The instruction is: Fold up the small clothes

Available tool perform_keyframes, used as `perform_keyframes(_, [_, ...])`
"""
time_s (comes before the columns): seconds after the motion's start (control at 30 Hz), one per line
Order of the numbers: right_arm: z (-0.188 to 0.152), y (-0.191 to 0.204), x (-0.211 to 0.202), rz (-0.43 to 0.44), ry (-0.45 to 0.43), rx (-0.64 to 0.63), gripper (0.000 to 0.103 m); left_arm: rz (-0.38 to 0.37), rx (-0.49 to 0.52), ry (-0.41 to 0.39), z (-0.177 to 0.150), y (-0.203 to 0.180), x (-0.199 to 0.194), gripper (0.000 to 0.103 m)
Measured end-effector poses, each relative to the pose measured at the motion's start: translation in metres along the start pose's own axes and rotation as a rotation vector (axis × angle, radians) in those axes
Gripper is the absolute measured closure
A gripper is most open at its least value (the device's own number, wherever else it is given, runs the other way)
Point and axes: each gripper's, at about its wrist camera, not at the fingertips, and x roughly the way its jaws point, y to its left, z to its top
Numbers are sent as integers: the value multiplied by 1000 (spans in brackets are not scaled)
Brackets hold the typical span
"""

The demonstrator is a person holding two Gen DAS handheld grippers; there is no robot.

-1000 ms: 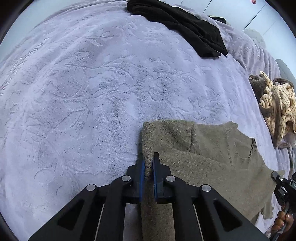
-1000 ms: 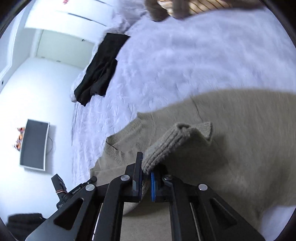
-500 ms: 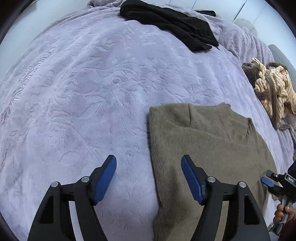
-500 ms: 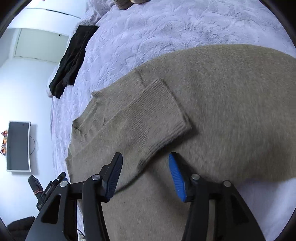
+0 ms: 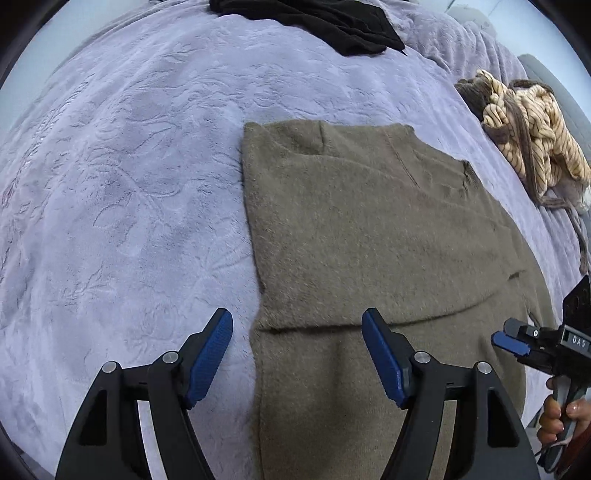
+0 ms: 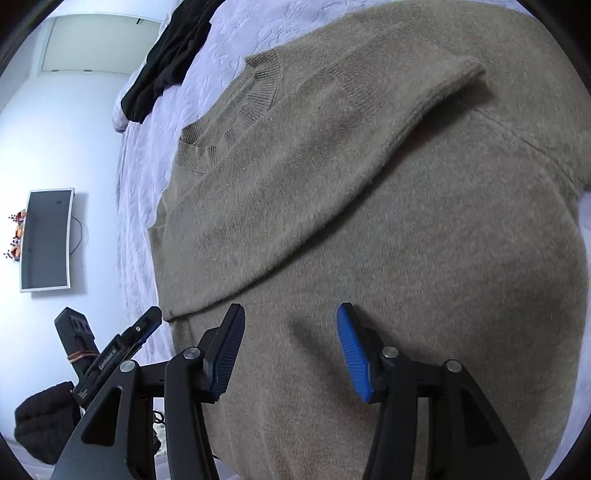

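An olive-brown knit sweater (image 5: 362,229) lies flat on the lavender bedspread (image 5: 122,177), with a sleeve (image 6: 369,147) folded diagonally across its body and the ribbed collar (image 6: 236,110) toward the far side. My left gripper (image 5: 297,350) is open and empty, hovering over the sweater's left edge. My right gripper (image 6: 290,347) is open and empty above the sweater's lower body; it also shows at the right edge of the left wrist view (image 5: 513,343). The left gripper also shows in the right wrist view (image 6: 125,343).
A black garment (image 5: 325,22) lies at the far end of the bed. A striped beige and brown garment (image 5: 528,125) is heaped at the right. A wall-mounted TV (image 6: 46,240) and a dark pile (image 6: 40,424) on the floor lie beyond the bed.
Both grippers let go of the sweater parts they pinched and opened wide. The sleeve now lies flat across the body, and both grippers have drawn back toward the near end.
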Motion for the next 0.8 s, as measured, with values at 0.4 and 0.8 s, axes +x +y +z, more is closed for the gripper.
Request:
perform_keyframes(0.4, [-3,-96,-99,-93,-246,201,47,-78,168,98,-19,-108,18,30])
perform_keyframes(0.8, [-10,-231,-201,-60,-507,539,44,-114,219,48,22,-224,57,30])
